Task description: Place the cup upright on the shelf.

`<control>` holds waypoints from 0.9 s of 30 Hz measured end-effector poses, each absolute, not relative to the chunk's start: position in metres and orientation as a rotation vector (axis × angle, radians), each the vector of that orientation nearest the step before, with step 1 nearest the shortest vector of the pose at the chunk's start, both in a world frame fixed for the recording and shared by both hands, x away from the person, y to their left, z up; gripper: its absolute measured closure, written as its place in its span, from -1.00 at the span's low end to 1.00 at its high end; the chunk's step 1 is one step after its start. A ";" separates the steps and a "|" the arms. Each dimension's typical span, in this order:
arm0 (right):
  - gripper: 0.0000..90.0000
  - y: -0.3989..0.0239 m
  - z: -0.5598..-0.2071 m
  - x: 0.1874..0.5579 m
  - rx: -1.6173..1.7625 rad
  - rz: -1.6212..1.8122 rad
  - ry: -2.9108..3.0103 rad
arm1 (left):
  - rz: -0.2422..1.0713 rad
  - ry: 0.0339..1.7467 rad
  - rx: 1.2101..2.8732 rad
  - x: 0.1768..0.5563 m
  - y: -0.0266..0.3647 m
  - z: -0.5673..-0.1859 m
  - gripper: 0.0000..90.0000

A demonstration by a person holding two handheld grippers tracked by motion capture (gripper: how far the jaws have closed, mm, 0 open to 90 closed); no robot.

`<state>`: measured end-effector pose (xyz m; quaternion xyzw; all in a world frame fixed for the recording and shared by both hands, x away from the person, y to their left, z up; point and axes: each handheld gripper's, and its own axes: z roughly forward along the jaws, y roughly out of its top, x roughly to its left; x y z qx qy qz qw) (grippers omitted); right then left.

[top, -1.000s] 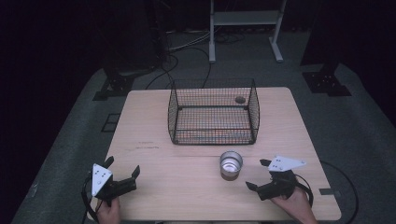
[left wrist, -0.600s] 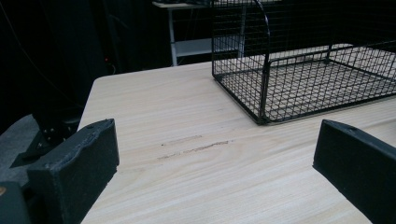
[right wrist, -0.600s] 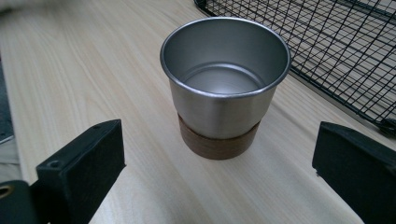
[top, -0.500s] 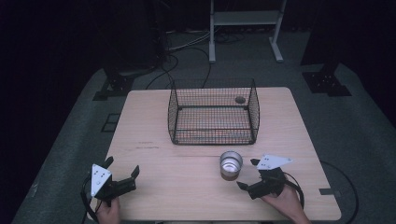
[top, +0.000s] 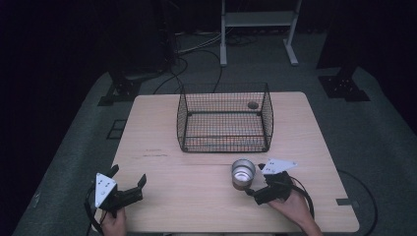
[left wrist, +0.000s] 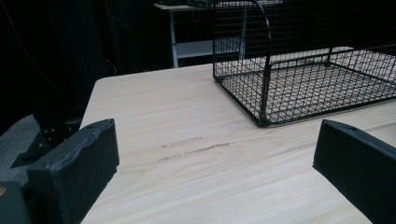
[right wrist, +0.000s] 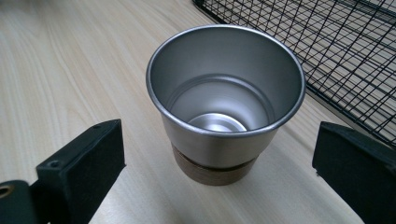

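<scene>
An empty steel cup (top: 243, 173) (right wrist: 224, 107) with a brown base band stands upright on the wooden table (top: 196, 167), just in front of a black wire basket (top: 224, 118). My right gripper (top: 254, 182) is open right beside the cup on its right; in the right gripper view (right wrist: 219, 163) the cup stands just ahead of the wide-apart jaws, not touched. My left gripper (top: 129, 179) rests open near the table's front left corner, with nothing between its jaws (left wrist: 210, 168).
The wire basket (left wrist: 303, 60) is empty and stands mid-table toward the far side. A small round hole (top: 253, 104) marks the tabletop behind it. Cables, a white shelf frame (top: 258, 29) and dark stands lie on the floor beyond the table.
My right gripper has moved left and slightly forward, closing in on the cup. The left gripper and the cup have stayed put.
</scene>
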<state>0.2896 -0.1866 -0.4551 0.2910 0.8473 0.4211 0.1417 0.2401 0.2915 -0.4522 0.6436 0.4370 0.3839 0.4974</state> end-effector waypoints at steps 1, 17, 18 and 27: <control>-0.96 -0.186 -0.455 0.290 0.841 1.212 2.442 | 0.930 1.059 1.557 0.240 0.292 -0.452 -1.00; -0.96 -0.173 -0.457 0.303 0.822 1.159 2.456 | 0.929 1.059 1.555 0.240 0.292 -0.452 -1.00; -0.96 -0.172 -0.457 0.303 0.820 1.149 2.454 | 0.929 1.060 1.555 0.240 0.292 -0.452 -1.00; -0.96 -0.165 -0.459 0.308 0.808 1.145 2.466 | 0.927 1.062 1.549 0.240 0.293 -0.452 -1.00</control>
